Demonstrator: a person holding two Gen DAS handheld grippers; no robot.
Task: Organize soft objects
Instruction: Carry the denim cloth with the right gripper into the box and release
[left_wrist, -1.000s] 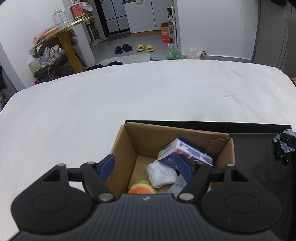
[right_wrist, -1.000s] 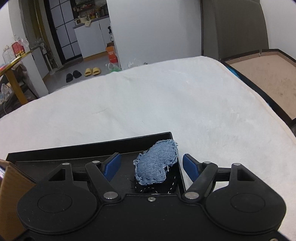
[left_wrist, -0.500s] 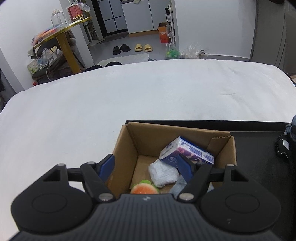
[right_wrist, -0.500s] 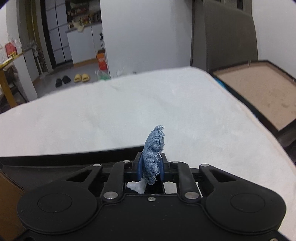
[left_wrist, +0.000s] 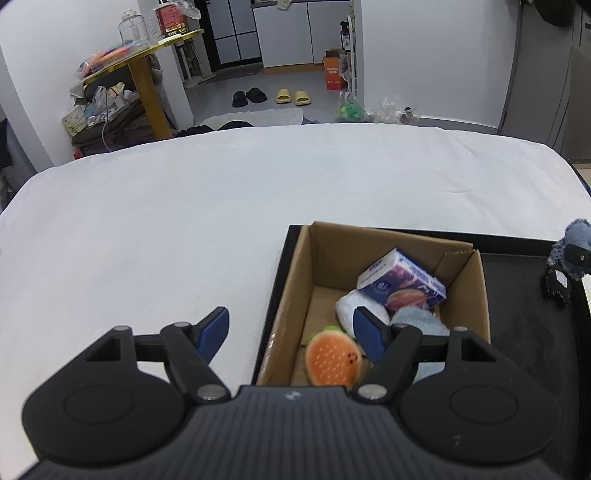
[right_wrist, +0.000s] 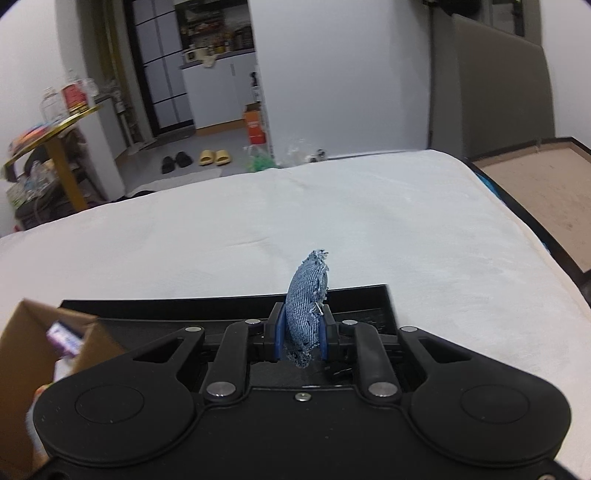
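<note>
While we hold both tools over the bed, these lines compare this moment with a second ago.

Right gripper (right_wrist: 301, 334): clamped tight on the denim patch (right_wrist: 307, 306); a second ago its blue pads stood wide apart with the patch lying flat between them on the black tray (right_wrist: 362, 295).

Denim patch: now upright and folded between our right pads, its frayed tip pointing up ahead of the gripper, lifted off the tray floor. From the left wrist view we see it at the far right edge (left_wrist: 576, 243), higher than it was.

Left gripper (left_wrist: 291, 328): spread wide, holding nothing, as before; it has shifted so that only its right finger hangs over the box, while the left finger is over the white bed (left_wrist: 184, 206).

Cardboard box (left_wrist: 291, 280): just ahead and right of our left gripper, sitting in the tray; to the lower left of our right gripper.

Box contents: tissue pack (left_wrist: 402, 284), white cloth (left_wrist: 351, 308), orange plush (left_wrist: 334, 360), pale blue cloth (left_wrist: 417, 321), all unmoved.
</note>
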